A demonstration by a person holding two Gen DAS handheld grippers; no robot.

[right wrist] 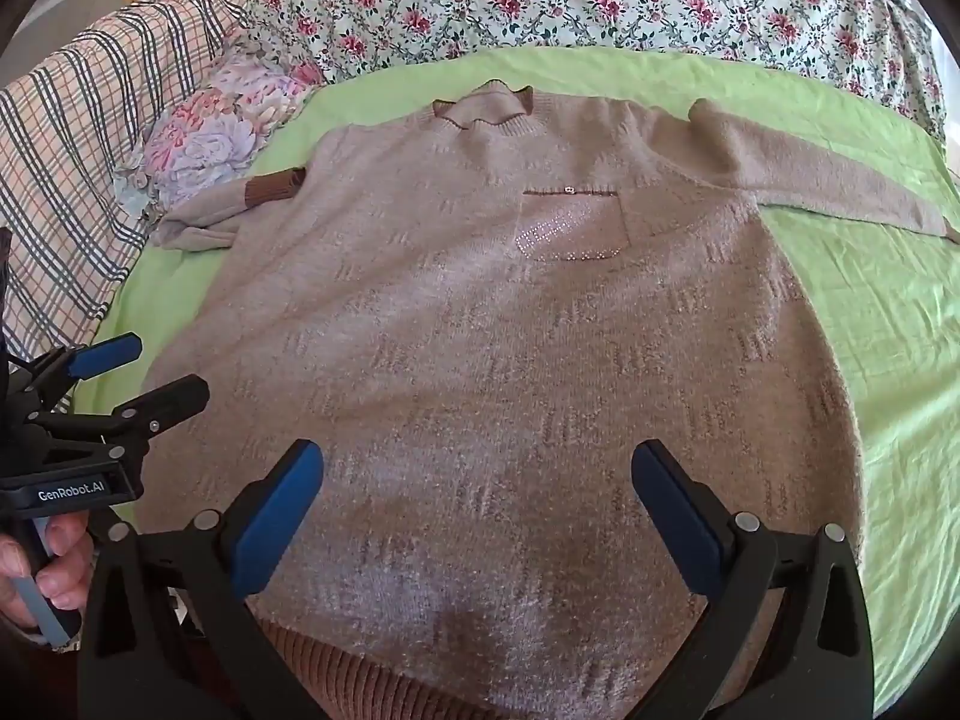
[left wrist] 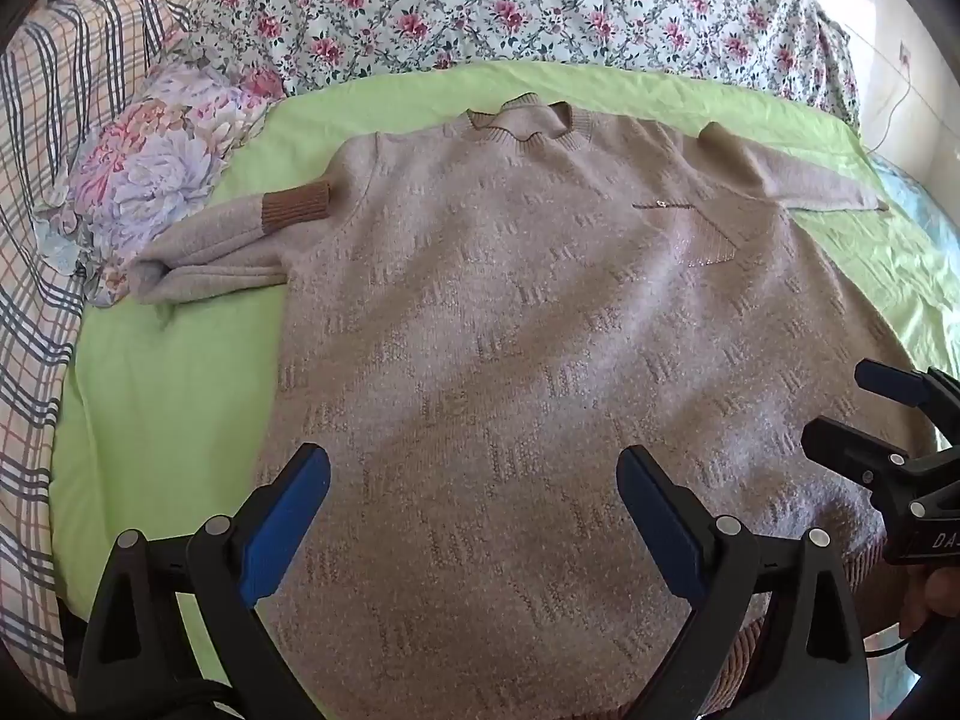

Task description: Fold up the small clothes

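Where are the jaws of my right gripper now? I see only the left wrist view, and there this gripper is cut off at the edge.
Observer: The right gripper hangs over the lower body of the sweater, jaws wide open, holding nothing.
Operator: Does the hem show below it?
Observer: Yes, the brown ribbed hem lies at the bottom of the right wrist view, between the jaw arms.
Operator: What holds the left gripper?
Observer: The bare left hand grips its handle, beside the sweater's edge.
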